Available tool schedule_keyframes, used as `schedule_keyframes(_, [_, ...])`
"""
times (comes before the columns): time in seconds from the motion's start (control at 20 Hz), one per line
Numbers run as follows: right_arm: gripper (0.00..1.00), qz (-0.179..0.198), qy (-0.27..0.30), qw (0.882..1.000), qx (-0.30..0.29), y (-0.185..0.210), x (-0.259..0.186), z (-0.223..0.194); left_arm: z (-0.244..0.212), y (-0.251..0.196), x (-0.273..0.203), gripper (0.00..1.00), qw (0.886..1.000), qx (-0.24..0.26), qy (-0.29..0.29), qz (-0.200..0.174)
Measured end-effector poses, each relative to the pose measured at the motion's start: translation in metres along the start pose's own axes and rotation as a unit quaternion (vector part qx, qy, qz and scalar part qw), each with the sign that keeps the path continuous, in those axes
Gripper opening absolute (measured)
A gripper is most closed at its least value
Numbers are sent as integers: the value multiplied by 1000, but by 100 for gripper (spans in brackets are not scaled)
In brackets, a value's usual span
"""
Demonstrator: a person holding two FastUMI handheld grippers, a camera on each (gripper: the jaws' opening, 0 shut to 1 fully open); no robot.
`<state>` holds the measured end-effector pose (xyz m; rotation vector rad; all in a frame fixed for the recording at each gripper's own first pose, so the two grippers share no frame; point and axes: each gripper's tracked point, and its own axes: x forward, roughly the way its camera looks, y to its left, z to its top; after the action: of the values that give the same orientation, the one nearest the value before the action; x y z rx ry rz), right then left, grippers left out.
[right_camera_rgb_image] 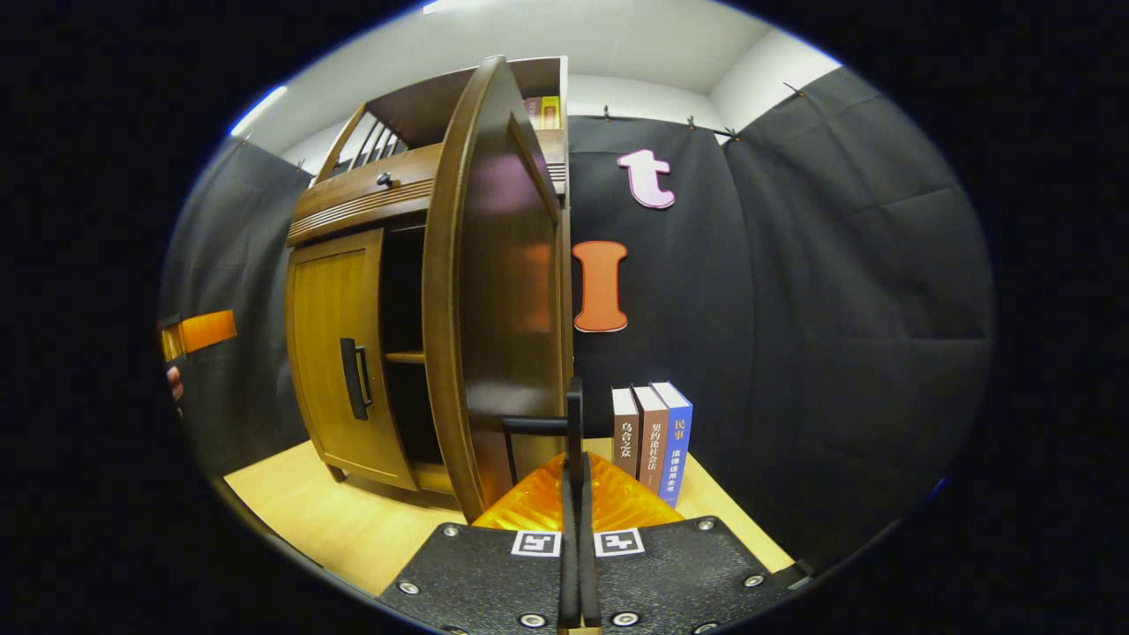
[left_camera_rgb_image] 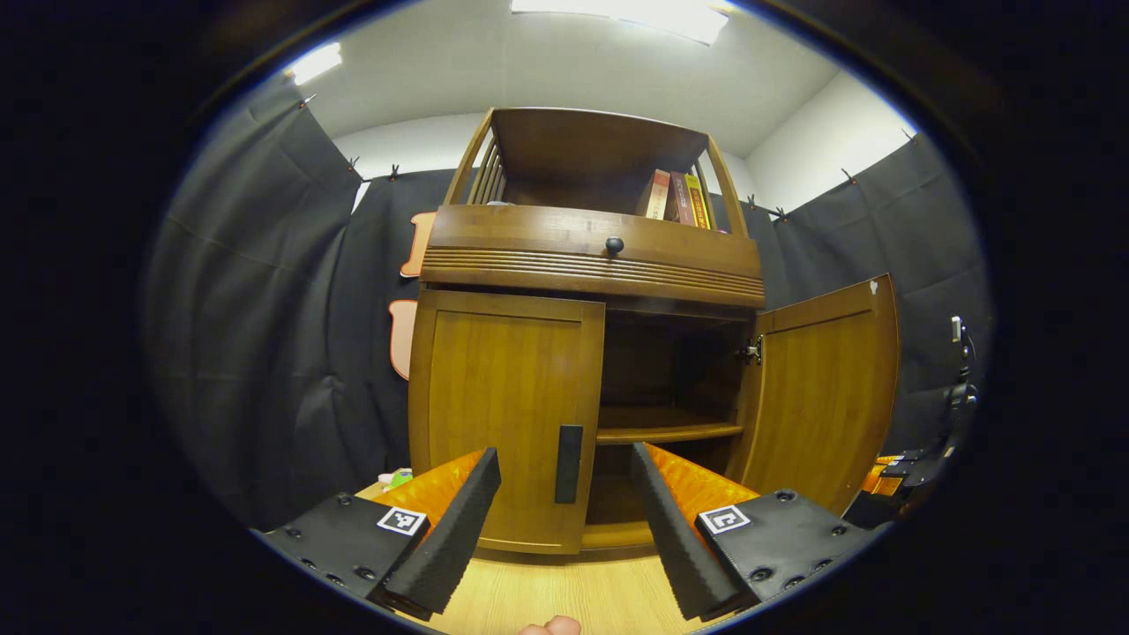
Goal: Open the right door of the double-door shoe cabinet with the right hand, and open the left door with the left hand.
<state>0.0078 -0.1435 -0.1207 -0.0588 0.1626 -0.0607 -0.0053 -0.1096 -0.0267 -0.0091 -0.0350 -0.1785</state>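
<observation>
The wooden shoe cabinet (left_camera_rgb_image: pixel 591 256) stands straight ahead in the left gripper view. Its left door (left_camera_rgb_image: pixel 503 414) is closed, with a black vertical handle (left_camera_rgb_image: pixel 569 463) near its inner edge. My left gripper (left_camera_rgb_image: pixel 564 460) is open, its fingertips either side of that handle and a little short of it. The right door (left_camera_rgb_image: pixel 825 388) is swung wide open, baring an inner shelf (left_camera_rgb_image: pixel 666 432). In the right gripper view that right door (right_camera_rgb_image: pixel 494 291) shows nearly edge-on, and my right gripper (right_camera_rgb_image: pixel 573 472) is shut on its black handle (right_camera_rgb_image: pixel 575 414). The left door (right_camera_rgb_image: pixel 340 353) is closed there too.
Three books (right_camera_rgb_image: pixel 653 437) stand on the wooden floor (right_camera_rgb_image: pixel 353 520) by the black cloth wall, right of the open door. More books (left_camera_rgb_image: pixel 679 198) sit on the cabinet's top shelf above a drawer with a round knob (left_camera_rgb_image: pixel 615 245).
</observation>
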Motion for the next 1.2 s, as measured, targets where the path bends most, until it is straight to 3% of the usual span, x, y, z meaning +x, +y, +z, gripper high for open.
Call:
schedule_keyframes(0.4, [0, 75, -15, 997, 19, -41, 4, 1, 0, 7, -4, 95, 1000, 0, -4, 18])
schedule_keyframes(0.45, [10, 85, -18, 996, 28, -46, 6, 0, 0, 8, -3, 94, 1000, -1, -4, 21])
schedule_keyframes(0.5, [1, 95, -19, 995, 37, -47, 9, -1, -1, 10, -5, 94, 1000, -1, -5, 24])
schedule_keyframes(0.55, [1, 102, -21, 994, 32, -49, 8, 1, 0, 11, -5, 94, 1000, -2, -5, 26])
schedule_keyframes(0.6, [10, 106, -21, 994, 28, -50, 7, 1, -1, 12, -6, 94, 1000, -2, -5, 28])
schedule_keyframes(0.65, [2, 107, -24, 994, 31, -48, 6, 1, 0, 12, -6, 95, 1000, -3, -5, 30])
schedule_keyframes(0.7, [3, 104, -22, 994, 34, -47, 6, -2, 0, 13, -8, 94, 999, -4, -7, 32])
schedule_keyframes(0.75, [13, 97, -15, 994, 39, -48, 1, -7, -1, 13, -7, 94, 999, -5, -7, 34])
schedule_keyframes(0.8, [14, 94, -5, 995, 37, -47, -6, -14, -3, 12, -8, 94, 999, -5, -6, 35])
schedule_keyframes(0.85, [4, 89, 1, 995, 34, -48, -14, -18, -4, 11, -7, 95, 999, -5, -5, 34])
schedule_keyframes(0.9, [4, 84, 5, 996, 34, -48, -20, -21, -5, 11, -8, 95, 999, -3, -4, 32])
schedule_keyframes(0.95, [14, 78, 9, 996, 40, -49, -28, -23, -6, 10, -6, 95, 999, -2, -4, 31])
schedule_keyframes(1.0, [4, 68, 14, 997, 41, -51, -34, -25, -6, 9, -6, 95, 1000, -3, -4, 29])
schedule_keyframes(1.05, [2, 53, 14, 998, 32, -57, -43, -23, -7, 7, -4, 95, 1000, -4, -3, 26])
schedule_keyframes(1.1, [12, 37, 12, 999, 23, -63, -52, -19, -8, 4, -3, 97, 1000, -6, -2, 23])
schedule_keyframes(1.15, [12, 26, 8, 999, 18, -61, -62, -12, -9, 3, -2, 97, 1000, -7, -2, 20])
schedule_keyframes(1.2, [1, 20, 1, 1000, 19, -55, -73, -2, -10, 3, -1, 97, 1000, -7, -1, 17])
